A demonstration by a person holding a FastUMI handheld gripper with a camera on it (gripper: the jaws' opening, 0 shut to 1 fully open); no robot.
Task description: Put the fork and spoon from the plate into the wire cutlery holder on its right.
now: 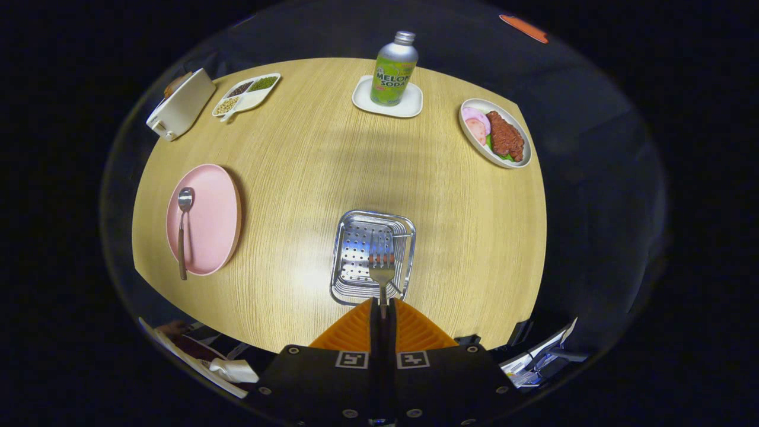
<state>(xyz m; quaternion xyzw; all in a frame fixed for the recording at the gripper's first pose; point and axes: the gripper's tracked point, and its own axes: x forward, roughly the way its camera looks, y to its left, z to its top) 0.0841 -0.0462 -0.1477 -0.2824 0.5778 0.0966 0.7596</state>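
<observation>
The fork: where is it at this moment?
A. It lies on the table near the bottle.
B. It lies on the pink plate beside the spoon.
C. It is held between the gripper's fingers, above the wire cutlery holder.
C: the fork is clamped by its handle in the gripper, tines over the wire cutlery holder; the spoon lies alone on the pink plate.

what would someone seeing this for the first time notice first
First the fork, clamped by its handle in the claw and held over the wire cutlery holder just ahead of the fingers. Next the pink plate off to the holder's left, with the spoon lying on it. At the table's far side, a green soda bottle stands upright on a small white dish.
</observation>
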